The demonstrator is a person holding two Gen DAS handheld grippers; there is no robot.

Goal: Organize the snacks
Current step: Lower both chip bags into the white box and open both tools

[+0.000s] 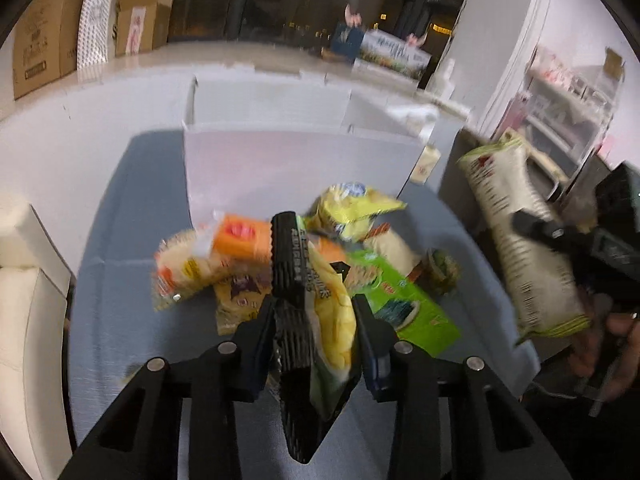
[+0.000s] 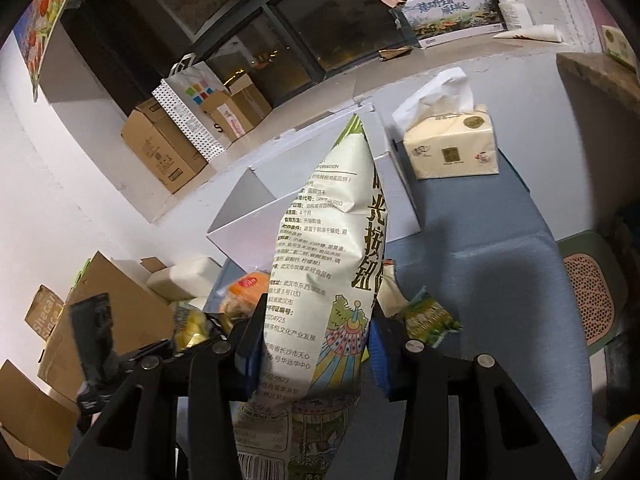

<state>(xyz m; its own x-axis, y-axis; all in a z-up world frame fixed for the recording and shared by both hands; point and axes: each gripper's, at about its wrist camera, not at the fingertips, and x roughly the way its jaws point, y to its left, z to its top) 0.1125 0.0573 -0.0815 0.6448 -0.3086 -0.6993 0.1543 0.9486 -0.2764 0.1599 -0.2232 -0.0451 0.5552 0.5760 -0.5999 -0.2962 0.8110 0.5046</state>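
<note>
though blur smears the left wrist view, the pile of snacks (image 1: pixel 304 264) reads clearly enough on the blue-grey table (image 1: pixel 120 280), just in front of the open white box (image 1: pixel 296 168) that looks like where they belong. starting at the left of the heap, a crinkled clear pack with an orange label (image 1: pixel 224 248) lies half over other wrappers; it looks soft and slippery, best pinched at a sealed edge. next, the left tongs (image 1: pixel 316 320) are closed narrow on a yellow snack bag (image 1: pixel 332 312), with a ribbed black packet (image 1: pixel 290 280) pressed against the left finger; whether that packet is truly gripped too, i cannot tell. both seem light, air-filled and easily crushed, so a light squeeze suits them. further right, a flat green carton (image 1: pixel 404 308) looks stiffer and would take a firmer hold across its thin sides, while the yellow foil bag (image 1: pixel 352 208) behind it is puffy and likely slick.

at the far right, the right tongs (image 2: pixel 316 344) hold a tall cream biscuit bag (image 2: pixel 332 248) low on its body, lifted above the table and leaning toward the box. its film is creased and glossy, the contents probably brittle; gripped low, the long top may flop. a soft tissue pack (image 2: pixel 452 152) sits beside the box, apart from the snacks.
</note>
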